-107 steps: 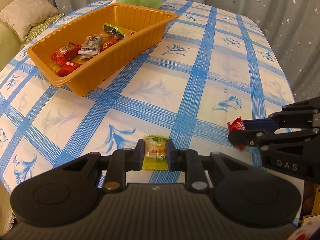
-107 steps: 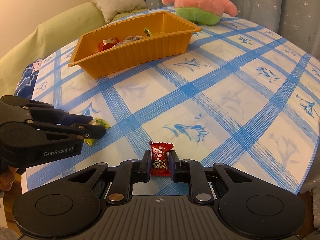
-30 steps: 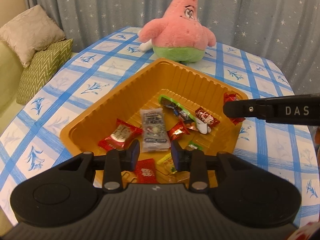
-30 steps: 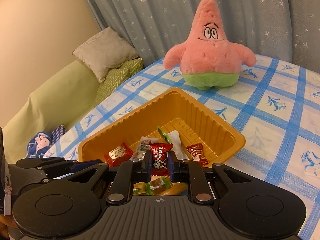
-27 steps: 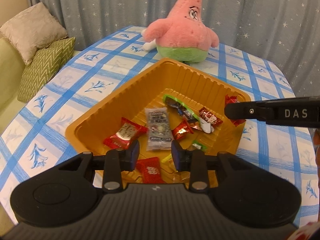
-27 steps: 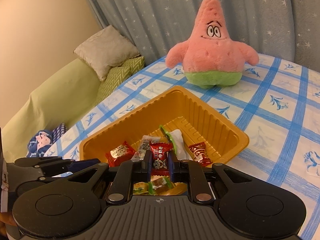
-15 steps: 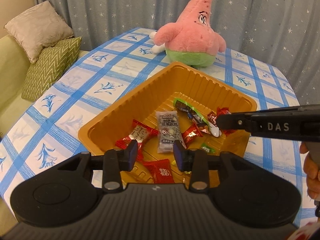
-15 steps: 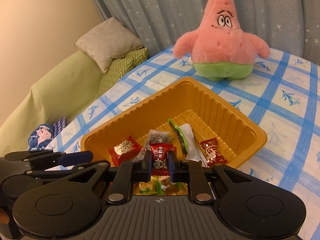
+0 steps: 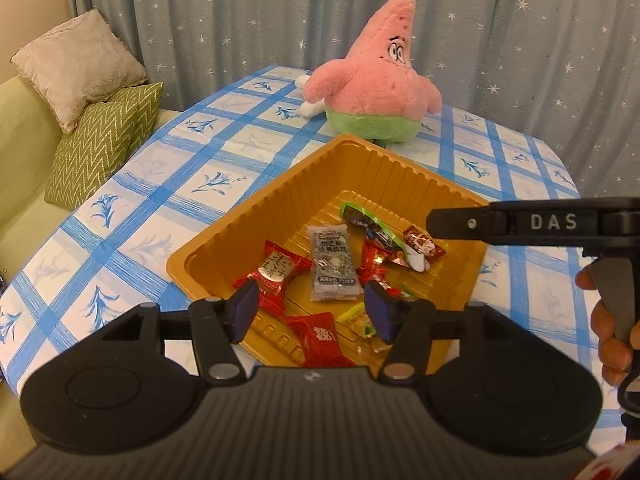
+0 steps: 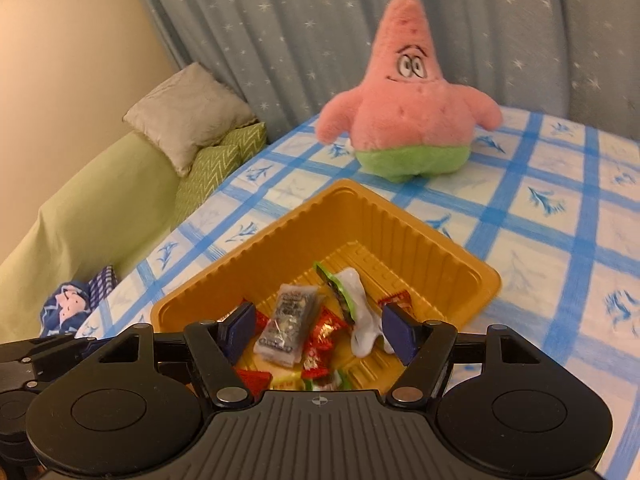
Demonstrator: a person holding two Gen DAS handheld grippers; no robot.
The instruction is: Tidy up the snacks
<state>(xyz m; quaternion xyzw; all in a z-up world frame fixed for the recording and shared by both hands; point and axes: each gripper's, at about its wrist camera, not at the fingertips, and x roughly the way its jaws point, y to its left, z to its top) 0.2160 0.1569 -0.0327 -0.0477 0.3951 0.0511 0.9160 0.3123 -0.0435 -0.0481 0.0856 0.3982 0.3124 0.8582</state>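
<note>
- The left tool hangs over the near corner of the orange ribbed plastic tray; its jaws have just been opening and now stand wide, with nothing between the blue pads.
- The right tool hangs over the same tray; its jaws have also just been opening and stand wide, gripping nothing.
- The tray sits on the worktop, covered by a blue-checked white cloth, and holds all the wrapped snacks in view.
- Inside lie a grey rectangular foil packet, a red square sweet with white lettering, a long green-edged wrapper, a flat red packet at the near edge and a small yellow-green sweet beside it.
- A pink star-shaped plush toy with green shorts stands on the cloth just beyond the tray's far corner.
- A person's hand grips the right tool's handle.
</note>
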